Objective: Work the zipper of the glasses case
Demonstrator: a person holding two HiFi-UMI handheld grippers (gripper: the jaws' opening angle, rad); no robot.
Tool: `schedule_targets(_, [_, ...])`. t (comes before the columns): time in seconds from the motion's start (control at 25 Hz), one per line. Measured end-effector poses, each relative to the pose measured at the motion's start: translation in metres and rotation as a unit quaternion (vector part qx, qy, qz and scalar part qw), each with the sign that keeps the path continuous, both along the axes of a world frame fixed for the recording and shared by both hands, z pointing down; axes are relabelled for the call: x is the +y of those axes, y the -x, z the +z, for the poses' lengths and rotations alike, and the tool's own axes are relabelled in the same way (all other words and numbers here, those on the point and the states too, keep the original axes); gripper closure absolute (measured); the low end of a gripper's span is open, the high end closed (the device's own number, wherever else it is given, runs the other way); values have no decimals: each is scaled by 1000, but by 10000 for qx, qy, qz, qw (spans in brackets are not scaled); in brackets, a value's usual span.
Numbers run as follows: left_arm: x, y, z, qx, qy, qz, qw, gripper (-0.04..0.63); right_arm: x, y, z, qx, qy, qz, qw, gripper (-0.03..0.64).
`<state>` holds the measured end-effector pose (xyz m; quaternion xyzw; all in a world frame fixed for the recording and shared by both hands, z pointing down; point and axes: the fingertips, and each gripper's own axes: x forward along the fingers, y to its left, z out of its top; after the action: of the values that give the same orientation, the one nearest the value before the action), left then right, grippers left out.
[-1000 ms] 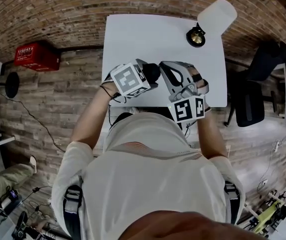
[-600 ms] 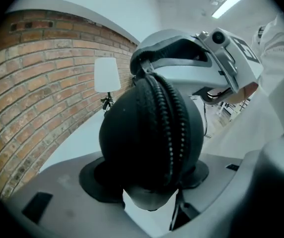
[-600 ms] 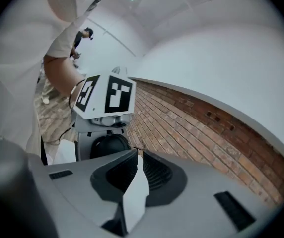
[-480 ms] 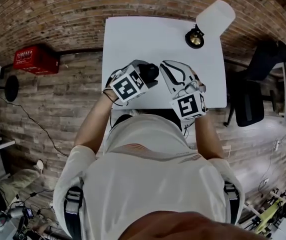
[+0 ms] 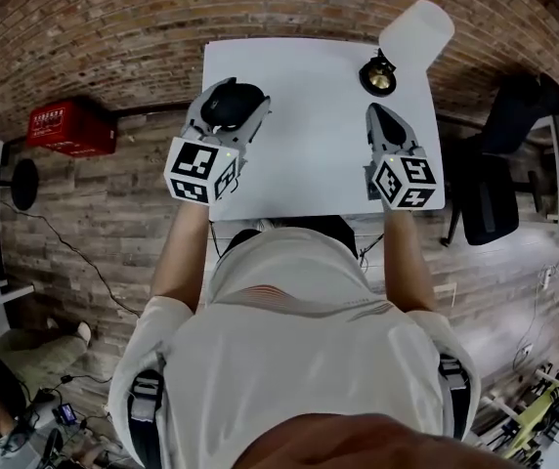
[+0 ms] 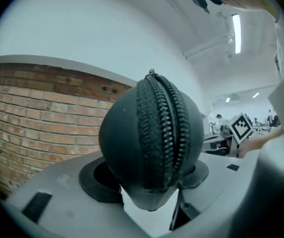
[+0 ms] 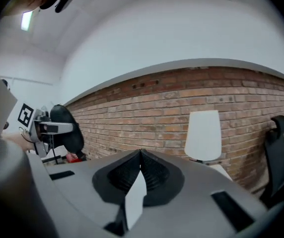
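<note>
The glasses case [image 6: 149,133] is black and rounded, with its zipper closed and running up the side that faces the left gripper view. My left gripper [image 6: 149,177] is shut on it, its jaws wide around the case's lower part. In the head view the left gripper [image 5: 240,94] holds the case [image 5: 236,106] over the white table's [image 5: 309,96] left edge. My right gripper [image 5: 378,115] is over the table's right side, well apart from the case. Its jaws are shut on nothing, with the pads [image 7: 154,175] meeting. The right gripper view shows the case [image 7: 65,125] far to the left.
A white-shaded lamp [image 5: 414,32] on a brass base [image 5: 381,74] stands at the table's far right corner, just beyond the right gripper. A red box [image 5: 72,115] lies on the floor to the left. A black chair [image 5: 499,184] stands to the right.
The grippers were close together at the table's near middle and have drawn apart. The left swung left and away from me with the case. The right moved right, clear of the case.
</note>
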<state>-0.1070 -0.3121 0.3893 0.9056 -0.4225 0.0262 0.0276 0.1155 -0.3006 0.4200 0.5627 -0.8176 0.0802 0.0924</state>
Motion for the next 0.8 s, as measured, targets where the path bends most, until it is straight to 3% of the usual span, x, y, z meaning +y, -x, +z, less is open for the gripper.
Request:
schedule_targets(0.12, [-1,26,-9,235,-239,-509,9981,330,1,-20,2,35,-10,386,9992,565])
schedule_targets(0.24, [0,37,-4,287,-222,-710,9968,330,3,-29,-3,182,-164,568,9981,565])
schedule_targets(0.8, [6,26,-3,377,-119,-556,9977,330,6,-24,-6,189,-179,488,9985,565])
